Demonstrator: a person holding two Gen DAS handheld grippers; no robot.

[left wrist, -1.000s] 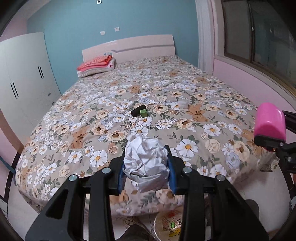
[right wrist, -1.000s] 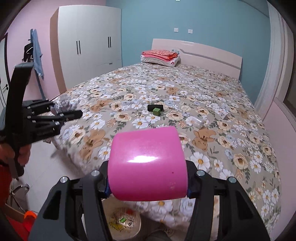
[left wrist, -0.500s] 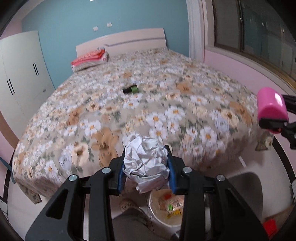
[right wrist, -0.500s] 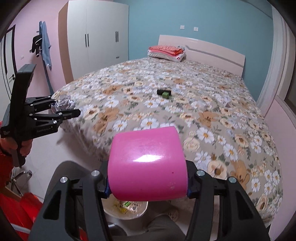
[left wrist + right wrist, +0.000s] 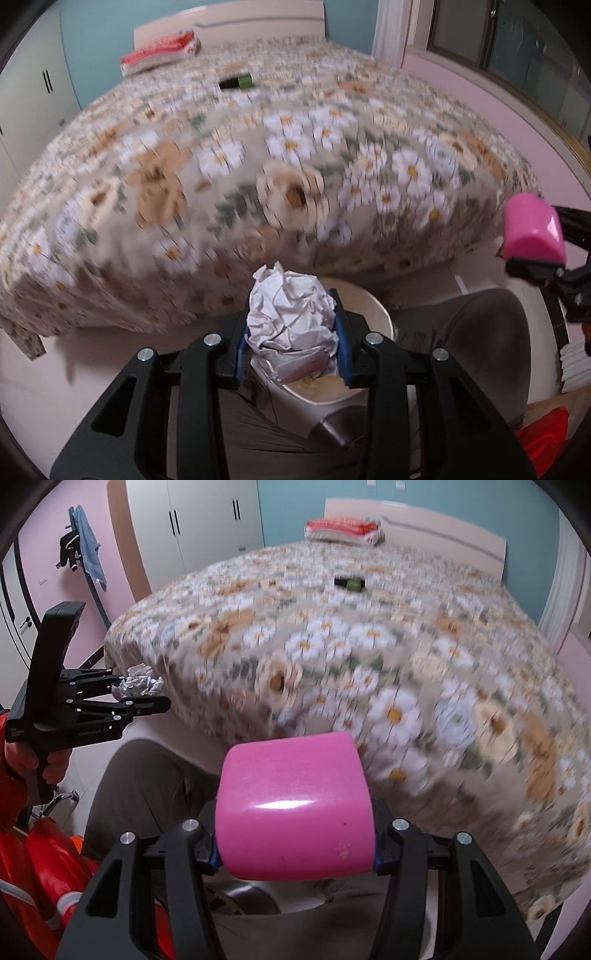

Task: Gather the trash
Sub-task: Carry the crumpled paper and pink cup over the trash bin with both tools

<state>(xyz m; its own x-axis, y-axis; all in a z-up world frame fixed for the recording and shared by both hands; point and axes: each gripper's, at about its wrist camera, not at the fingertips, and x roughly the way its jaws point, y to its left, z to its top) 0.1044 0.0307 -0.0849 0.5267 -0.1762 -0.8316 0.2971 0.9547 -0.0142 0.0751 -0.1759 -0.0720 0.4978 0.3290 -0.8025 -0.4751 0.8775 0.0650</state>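
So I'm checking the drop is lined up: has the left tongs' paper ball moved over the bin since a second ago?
Yes. The left tongs carried the crumpled paper ball back off the bed and down; it now hangs over the bin.

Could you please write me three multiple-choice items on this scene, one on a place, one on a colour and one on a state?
1. Where does the small black and green object lie?
A. on the floor
B. on the flowered bed
C. in the bin

2. What colour is the cup in the right gripper?
A. pink
B. blue
C. yellow

3. How is the left gripper?
A. open and empty
B. shut on the crumpled paper ball
C. shut on a red cloth

Answers:
1 B, it rests on the bedspread, toward the folded bedding near the headboard.
2 A, the cup between the fingers is plainly pink.
3 B, the white ball sits clamped between the blue pads, above the pale trash bin.
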